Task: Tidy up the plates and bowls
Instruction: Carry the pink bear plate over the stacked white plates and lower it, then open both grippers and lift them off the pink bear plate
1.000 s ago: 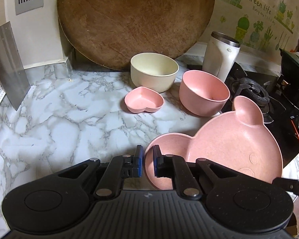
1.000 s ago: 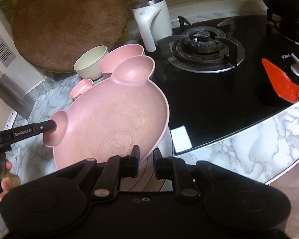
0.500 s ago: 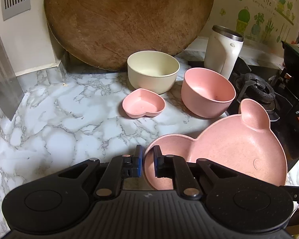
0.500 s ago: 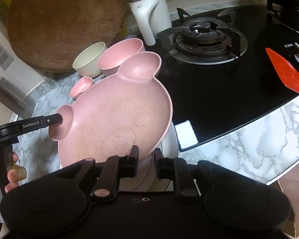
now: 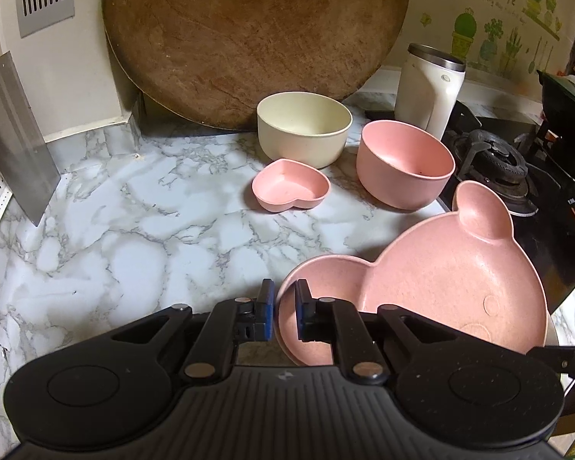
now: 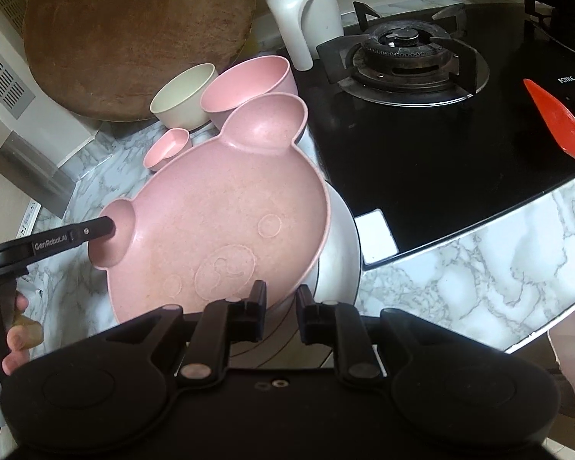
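Marble counter (image 5: 142,237), bear plate (image 5: 452,280) ear in left gripper (image 5: 284,306)

Bear-face plate (image 6: 226,226): matt pink speckled plastic w/ embossed face lines. Pink bowl (image 5: 404,165), heart dish (image 5: 290,189) & cream bowl (image 5: 304,133): same matt finish. Table (image 5: 134,230): glossy marble-pattern surface. Round chopping board (image 5: 249,34) at far wall: rough, worn brown wood. Mug (image 5: 429,88): smooth white body, metal rim. Hob (image 6: 460,161) at right: glossy black glass. Tools: matt black plastic.
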### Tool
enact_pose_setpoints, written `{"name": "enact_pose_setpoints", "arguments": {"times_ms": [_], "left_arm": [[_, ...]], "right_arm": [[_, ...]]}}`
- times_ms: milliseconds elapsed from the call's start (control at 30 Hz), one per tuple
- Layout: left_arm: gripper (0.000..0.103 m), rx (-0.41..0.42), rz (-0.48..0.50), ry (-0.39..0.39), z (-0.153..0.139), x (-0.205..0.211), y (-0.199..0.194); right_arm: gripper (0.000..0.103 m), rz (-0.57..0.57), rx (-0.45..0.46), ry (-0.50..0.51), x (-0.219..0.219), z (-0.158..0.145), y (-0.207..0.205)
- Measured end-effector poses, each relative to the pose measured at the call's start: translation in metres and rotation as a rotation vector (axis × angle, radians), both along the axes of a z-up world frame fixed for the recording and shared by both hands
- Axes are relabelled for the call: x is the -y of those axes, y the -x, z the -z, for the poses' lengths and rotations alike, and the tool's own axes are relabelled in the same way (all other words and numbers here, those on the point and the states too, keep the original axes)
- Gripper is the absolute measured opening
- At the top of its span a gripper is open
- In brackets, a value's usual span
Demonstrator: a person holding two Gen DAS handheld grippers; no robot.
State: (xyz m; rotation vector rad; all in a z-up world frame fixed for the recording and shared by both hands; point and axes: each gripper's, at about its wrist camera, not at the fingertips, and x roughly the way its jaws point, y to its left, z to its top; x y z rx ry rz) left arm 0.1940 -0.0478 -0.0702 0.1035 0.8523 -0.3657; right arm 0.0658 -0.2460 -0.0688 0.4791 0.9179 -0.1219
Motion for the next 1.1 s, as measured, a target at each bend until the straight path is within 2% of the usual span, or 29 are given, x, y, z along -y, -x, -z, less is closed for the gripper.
{"name": "enact_pose_setpoints", "arguments": {"times_ms": [433,567,767,900,1033,1067,1100], "left_arm": [[0.011,-0.013,0.005,0.013,-0.001,-0.007,0.011],[0.014,-0.02,0.012,0.019,-0.002,-0.009,0.016],[0.017,-0.013,0.018,0.041,-0.007,-0.016,0.028],[0.018,0.003,0.031,0.064,-0.015,-0.02,0.042],[0.018,0.055,0.031,0.084,-0.029,-0.025,0.058],[0.022,0.066,0.034,0.092,-0.034,-0.027,0.062],[0.031,0.077,0.035,0.098,-0.038,-0.028,0.066]], "right_arm": [[0.024,0.004,0.0,0.028,-0.003,-0.006,0.003],[0.034,0.015,0.023,0.055,-0.005,-0.013,0.008],[0.038,-0.007,0.048,0.086,-0.012,-0.021,0.013],[0.04,-0.035,0.068,0.115,-0.022,-0.027,0.016],[0.045,-0.081,0.089,0.128,-0.034,-0.035,0.017],[0.047,-0.094,0.096,0.136,-0.037,-0.038,0.017],[0.049,-0.107,0.102,0.15,-0.041,-0.041,0.017]]}}
